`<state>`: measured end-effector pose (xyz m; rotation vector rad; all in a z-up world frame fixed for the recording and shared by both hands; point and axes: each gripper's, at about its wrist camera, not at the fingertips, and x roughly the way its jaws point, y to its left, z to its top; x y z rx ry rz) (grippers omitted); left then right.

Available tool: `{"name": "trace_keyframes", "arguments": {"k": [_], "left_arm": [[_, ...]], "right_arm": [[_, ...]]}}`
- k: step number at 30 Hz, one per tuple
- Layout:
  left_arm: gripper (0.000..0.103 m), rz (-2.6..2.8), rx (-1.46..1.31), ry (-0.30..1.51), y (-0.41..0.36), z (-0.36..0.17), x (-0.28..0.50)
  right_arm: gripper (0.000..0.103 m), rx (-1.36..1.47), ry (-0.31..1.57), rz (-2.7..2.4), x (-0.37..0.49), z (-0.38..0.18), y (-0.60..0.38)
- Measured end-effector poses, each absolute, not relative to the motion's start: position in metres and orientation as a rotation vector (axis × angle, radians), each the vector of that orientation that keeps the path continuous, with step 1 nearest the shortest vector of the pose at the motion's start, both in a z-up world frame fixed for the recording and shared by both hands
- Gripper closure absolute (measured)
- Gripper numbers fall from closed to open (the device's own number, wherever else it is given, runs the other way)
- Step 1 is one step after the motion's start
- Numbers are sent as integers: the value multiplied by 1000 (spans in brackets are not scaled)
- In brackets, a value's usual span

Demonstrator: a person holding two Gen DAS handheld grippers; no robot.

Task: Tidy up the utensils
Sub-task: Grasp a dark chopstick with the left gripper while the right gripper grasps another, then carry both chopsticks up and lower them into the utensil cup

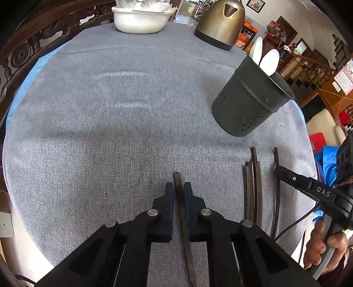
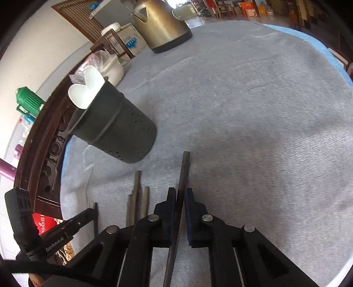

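Chopsticks are what I hold on both sides: my left gripper (image 1: 178,192) is closed on one dark chopstick (image 1: 179,198), and my right gripper (image 2: 180,198) is clamped on another chopstick (image 2: 183,172), its tip pointing past the pads. Three loose chopsticks (image 1: 253,187) lie on the grey tablecloth (image 1: 110,110) between the grippers, near the black holder (image 1: 249,97), which carries two white spoons (image 1: 268,60). I read "DAS" on the right gripper's body in the left view, and "GenRobot.AI" on the left one in the right view. A bronze kettle (image 1: 220,22) and a white bowl (image 1: 139,19) stand at the far edge.
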<state>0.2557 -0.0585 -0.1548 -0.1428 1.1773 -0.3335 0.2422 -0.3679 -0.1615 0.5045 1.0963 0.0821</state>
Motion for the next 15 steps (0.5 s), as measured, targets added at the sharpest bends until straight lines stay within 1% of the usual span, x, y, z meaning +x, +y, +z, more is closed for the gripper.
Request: {"name": "trace_keyframes", "arguments": {"k": [4,8,11,15], "left_arm": [[94,-341,-128,1188,-61,-153,259],[94,-343,-83,1188,-71,-151,264],[96,-351,-82,1183,-83,-151,276],[96,-362,-123,1173,-75,-149,273]], "right_arm": [[92,477,1156,36,253,-159,-363],[92,399,1152,5,263,-156,-351],[93,369,1147,16,266,-154,-348],[95,386,1132,38,261,-153,-351]]}}
